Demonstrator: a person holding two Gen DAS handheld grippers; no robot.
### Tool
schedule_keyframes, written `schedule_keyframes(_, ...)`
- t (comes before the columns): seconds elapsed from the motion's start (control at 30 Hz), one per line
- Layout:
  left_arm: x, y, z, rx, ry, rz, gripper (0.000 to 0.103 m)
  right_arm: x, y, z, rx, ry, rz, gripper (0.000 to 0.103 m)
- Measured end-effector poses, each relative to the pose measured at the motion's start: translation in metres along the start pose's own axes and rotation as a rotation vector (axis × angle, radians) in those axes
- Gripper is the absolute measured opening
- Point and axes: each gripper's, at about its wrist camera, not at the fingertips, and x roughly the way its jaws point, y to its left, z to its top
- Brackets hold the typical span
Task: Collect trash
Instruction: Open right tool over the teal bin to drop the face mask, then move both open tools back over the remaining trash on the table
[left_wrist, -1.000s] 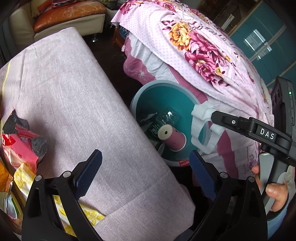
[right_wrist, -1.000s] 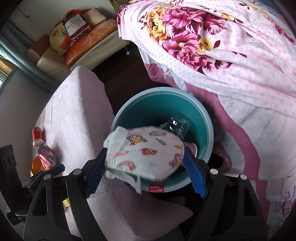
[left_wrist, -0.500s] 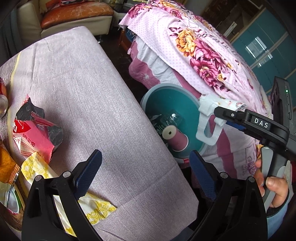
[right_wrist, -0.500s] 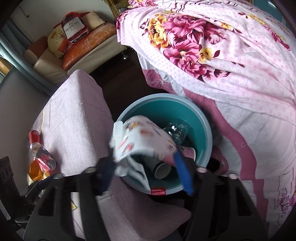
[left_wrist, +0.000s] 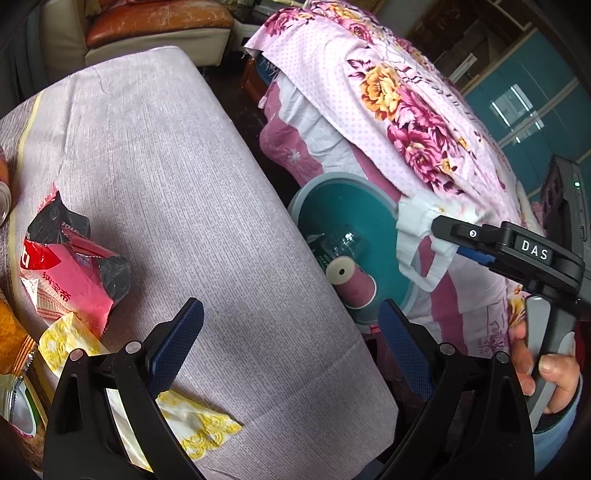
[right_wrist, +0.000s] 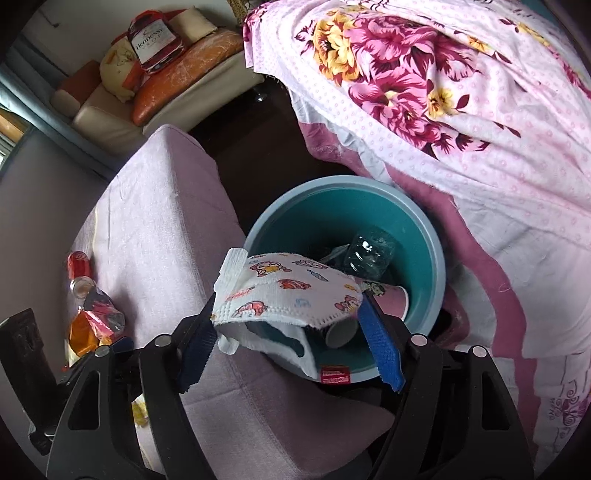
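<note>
Mask (right_wrist: 291, 291) in down-tilted right claw (right_wrist: 288, 332)

Soft, even daylight fills both views; shadows stay faint; fisheye distortion bends the edges into dark corners; glare streaks the teal cabinet doors (left_wrist: 524, 122); focus is mostly crisp.

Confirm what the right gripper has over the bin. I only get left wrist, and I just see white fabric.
Observer: A face mask printed with cartoon figures. The right gripper grips it by its two ends; its jaws have just been closing on it.
Operator: Is it over the opening?
Observer: Mostly. In the right wrist view it hangs across the near rim of the bin, with its left end nearer the table side.
Operator: Anything in there besides the bottle and pink cup?
Observer: A second cup lies on its side just under the mask.
</note>
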Motion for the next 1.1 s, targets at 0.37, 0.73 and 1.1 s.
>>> schedule_keyframes(0.37,0.003,0.000,0.006,0.018,-0.013,-0.030,0.095,-0.004,0.016,0.005,-0.089,0.010,0.046,0.006)
schedule_keyframes(0.73,0.010,-0.009,0.005,0.050,-0.005,-0.011,0.095,-0.007,0.011,0.011,-0.044,0.034,0.109,0.067)
schedule_keyframes(1.1,0.001,-0.003,-0.001,0.030,-0.009,0.005,0.095,-0.005,0.007,0.006,-0.026,0.045,0.088,0.074)
